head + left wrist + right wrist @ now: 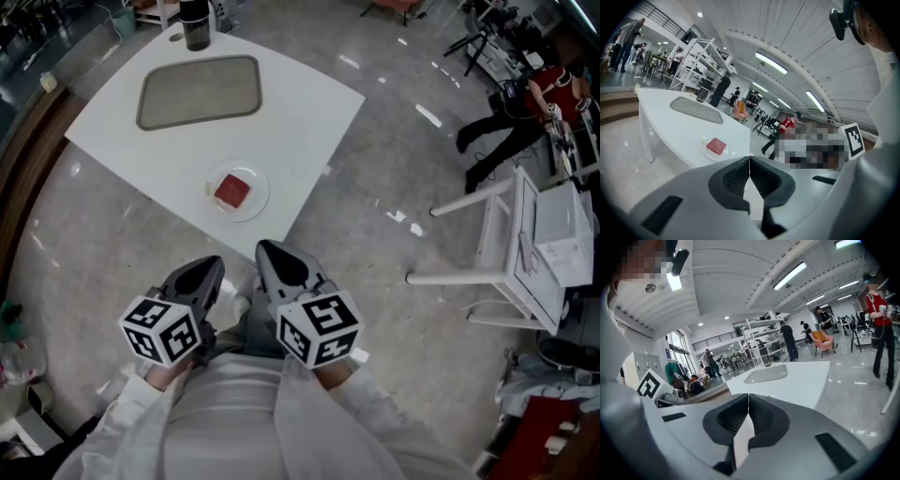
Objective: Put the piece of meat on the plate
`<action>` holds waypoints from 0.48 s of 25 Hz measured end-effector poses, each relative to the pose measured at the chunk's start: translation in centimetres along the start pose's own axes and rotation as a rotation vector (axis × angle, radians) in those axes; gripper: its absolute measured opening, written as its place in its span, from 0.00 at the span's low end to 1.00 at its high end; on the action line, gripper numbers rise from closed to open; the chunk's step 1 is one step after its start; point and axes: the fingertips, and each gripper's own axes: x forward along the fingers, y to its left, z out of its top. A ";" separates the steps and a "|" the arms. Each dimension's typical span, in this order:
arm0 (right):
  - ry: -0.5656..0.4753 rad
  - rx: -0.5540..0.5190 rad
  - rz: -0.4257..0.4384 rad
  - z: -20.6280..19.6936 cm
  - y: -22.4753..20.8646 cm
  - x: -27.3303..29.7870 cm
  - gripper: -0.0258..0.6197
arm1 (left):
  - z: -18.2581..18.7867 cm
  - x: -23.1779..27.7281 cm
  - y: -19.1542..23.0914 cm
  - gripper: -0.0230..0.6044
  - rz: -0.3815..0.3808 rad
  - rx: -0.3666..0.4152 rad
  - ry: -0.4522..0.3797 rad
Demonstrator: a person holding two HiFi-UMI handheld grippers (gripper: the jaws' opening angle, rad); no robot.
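At frame centre the piece of meat [232, 191] is seen on the plate [259, 198]; below, the left gripper [208, 272] and right gripper [273, 255] are held with jaws together, empty.

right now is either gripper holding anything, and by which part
Nothing held: left gripper and right gripper are shut, empty; the piece of meat lies on the plate.

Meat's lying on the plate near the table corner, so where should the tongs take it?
Pinch the piece of meat across two opposite side faces, coming down steeply from above. It is a low square slab lying flat in the middle of the plate, so a level approach would probably hit the plate's edge first.
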 end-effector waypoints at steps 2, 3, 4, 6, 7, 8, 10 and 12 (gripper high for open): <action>0.012 -0.007 0.012 -0.1 0.3 0.5 0.06 | 0.0 0.2 0.3 0.05 -0.001 -0.003 0.012; 0.012 -0.014 0.019 0.1 0.4 0.8 0.06 | 0.2 0.4 0.5 0.05 0.002 -0.003 0.010; 0.009 -0.019 0.025 0.4 0.5 1.1 0.06 | 0.7 0.6 0.8 0.05 0.004 -0.003 0.003; 0.011 -0.025 0.037 1.0 0.5 1.9 0.06 | 1.7 1.0 1.1 0.05 0.011 0.000 -0.012; 0.015 -0.029 0.042 1.1 0.5 2.2 0.06 | 2.1 1.1 1.2 0.05 0.016 0.001 -0.017; 0.020 -0.032 0.046 1.3 0.3 2.3 0.06 | 2.3 1.2 1.4 0.05 0.023 0.001 -0.019; 0.023 -0.031 0.048 1.5 -0.2 2.7 0.06 | 2.5 1.5 1.7 0.05 0.035 -0.007 -0.023; 0.022 -0.025 0.048 1.8 -0.8 3.1 0.06 | 2.7 1.8 2.0 0.05 0.046 -0.013 -0.025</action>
